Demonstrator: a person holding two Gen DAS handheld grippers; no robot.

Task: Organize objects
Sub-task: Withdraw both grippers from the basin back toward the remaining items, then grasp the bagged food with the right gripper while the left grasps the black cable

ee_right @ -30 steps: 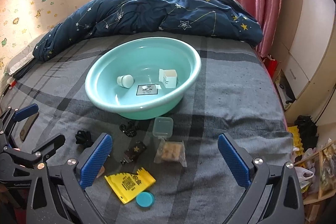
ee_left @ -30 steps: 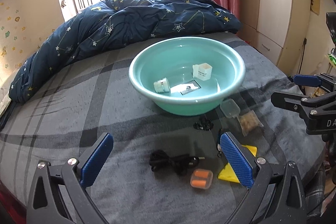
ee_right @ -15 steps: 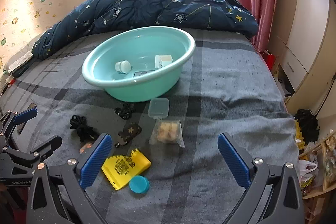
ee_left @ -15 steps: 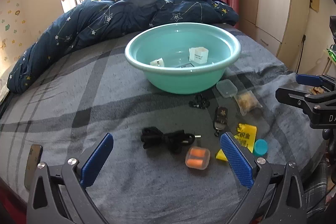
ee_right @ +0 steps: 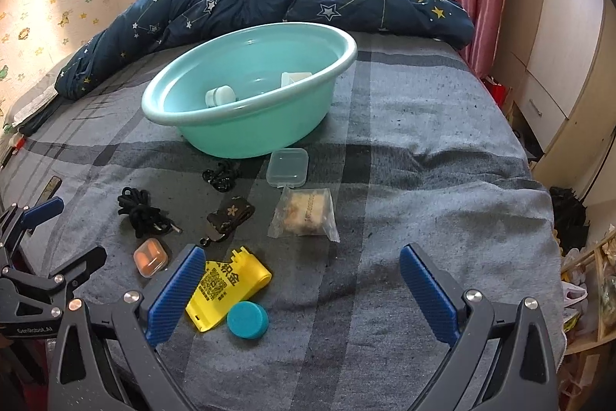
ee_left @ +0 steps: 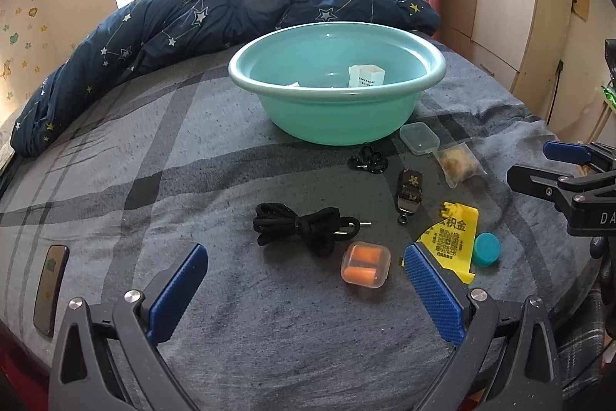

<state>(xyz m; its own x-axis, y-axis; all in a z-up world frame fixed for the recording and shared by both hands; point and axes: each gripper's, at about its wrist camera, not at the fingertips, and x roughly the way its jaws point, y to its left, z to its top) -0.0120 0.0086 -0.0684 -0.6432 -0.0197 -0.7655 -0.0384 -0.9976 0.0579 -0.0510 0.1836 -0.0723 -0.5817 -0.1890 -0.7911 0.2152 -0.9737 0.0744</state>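
- Left gripper [ee_left: 304, 266] and right gripper [ee_right: 302, 268]: jaws are spread wide; nothing is held.
- The round turquoise plastic basin [ee_right: 246, 126] is set mid-bed, near the loose items.
- The clear earplug case with orange plugs [ee_left: 365, 264] is located nearest the left jaws.
- Risk: the tangled black cord [ee_left: 304, 224] may be snagged, dragging neighbouring items.

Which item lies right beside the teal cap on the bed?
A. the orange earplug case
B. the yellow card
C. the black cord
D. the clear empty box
B: the teal cap sits against the edge of the yellow card, while the other three items lie farther off.
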